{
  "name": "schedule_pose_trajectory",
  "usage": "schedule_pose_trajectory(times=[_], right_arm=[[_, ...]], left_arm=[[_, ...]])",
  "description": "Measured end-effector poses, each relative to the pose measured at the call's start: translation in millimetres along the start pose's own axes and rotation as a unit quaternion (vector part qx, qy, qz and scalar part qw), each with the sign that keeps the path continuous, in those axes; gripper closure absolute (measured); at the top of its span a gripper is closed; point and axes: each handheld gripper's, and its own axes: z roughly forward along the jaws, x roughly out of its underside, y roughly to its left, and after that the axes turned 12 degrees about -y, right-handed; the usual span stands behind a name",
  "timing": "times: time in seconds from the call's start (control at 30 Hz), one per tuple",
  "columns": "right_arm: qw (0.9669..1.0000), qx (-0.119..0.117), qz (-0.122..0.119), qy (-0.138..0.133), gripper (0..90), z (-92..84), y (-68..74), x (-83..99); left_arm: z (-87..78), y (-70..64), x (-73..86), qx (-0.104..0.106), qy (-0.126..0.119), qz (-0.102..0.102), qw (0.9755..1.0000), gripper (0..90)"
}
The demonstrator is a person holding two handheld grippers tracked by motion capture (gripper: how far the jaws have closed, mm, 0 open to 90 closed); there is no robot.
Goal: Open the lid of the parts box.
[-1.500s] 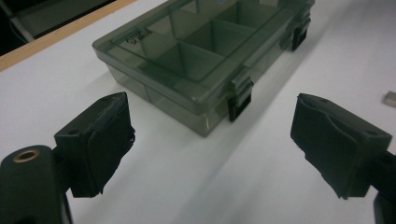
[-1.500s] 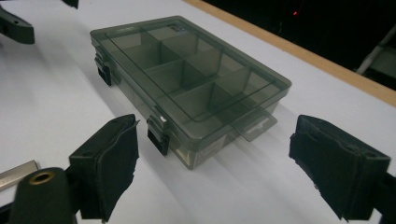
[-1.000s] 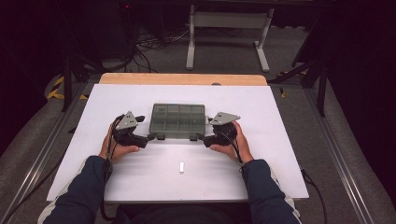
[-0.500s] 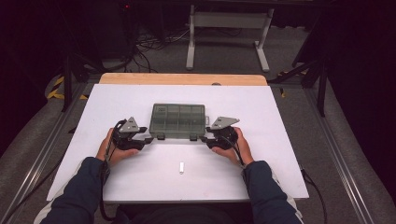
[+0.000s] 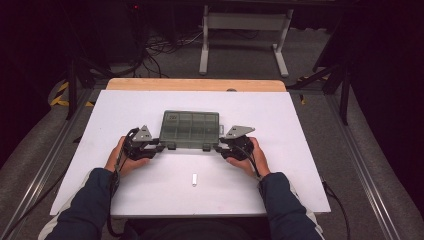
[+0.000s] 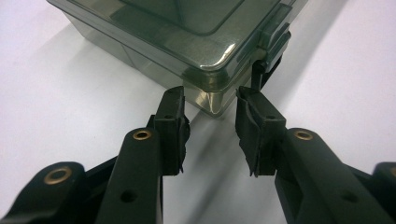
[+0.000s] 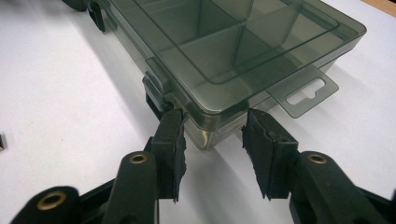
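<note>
**Two handheld grippers close in on the near corners of a smoky plastic compartment box**

A person sits at a white worktop [image 5: 125,115] with a gripper in each hand. A translucent grey plastic organiser box with divided compartments and a closed lid [image 5: 190,129] lies flat near the middle of the worktop, its long axis running left to right across the person's front. The box sits just ahead of both grippers, away from the person, so each hand is equally near its own end.

The left gripper [image 5: 150,148] points at the box's near left corner. In the left gripper view its fingers [image 6: 170,123] stand partly open on either side of that corner [image 6: 212,95]; the jaws have just been closing, and the pads seem to stop just short of the plastic, though the angle makes contact hard to judge.

The right gripper [image 5: 223,147] mirrors it at the near right corner. Its fingers [image 7: 169,144] are also partly open and have just been closing, straddling the corner [image 7: 205,133] beside a front latch [image 7: 156,88] and a clear hang tab [image 7: 303,91].

A small white oblong piece [image 5: 194,179] lies alone on the worktop nearer the person, between the forearms.
</note>
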Motion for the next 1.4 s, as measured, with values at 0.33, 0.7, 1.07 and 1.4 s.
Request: schedule_pose_trajectory(times=[0.33, 0.7, 1.07, 1.4], right_arm=[[0.9999, -0.004, 0.004, -0.009, 62.5, -2.3, 0.0, -1.1], [0.9999, -0.005, 0.004, -0.01, 64.1, -3.0, -0.3, -0.8], [0.9999, 0.0, 0.005, -0.014, 68.5, -5.9, -1.9, 0.1], [0.9996, 0.002, 0.006, -0.027, 72.6, -9.9, -2.0, -0.6]], left_arm=[[0.6, 0.5, -0.1, -0.001, 0.001, -0.002, 1.0, 65.5], [0.5, 0.5, 0.0, 0.0, 0.001, -0.004, 1.0, 65.9], [-2.2, 1.3, 0.9, 0.008, -0.001, -0.003, 1.0, 72.6], [-18.2, 5.3, 1.9, 0.001, -0.027, 0.004, 0.9996, 89.6]])
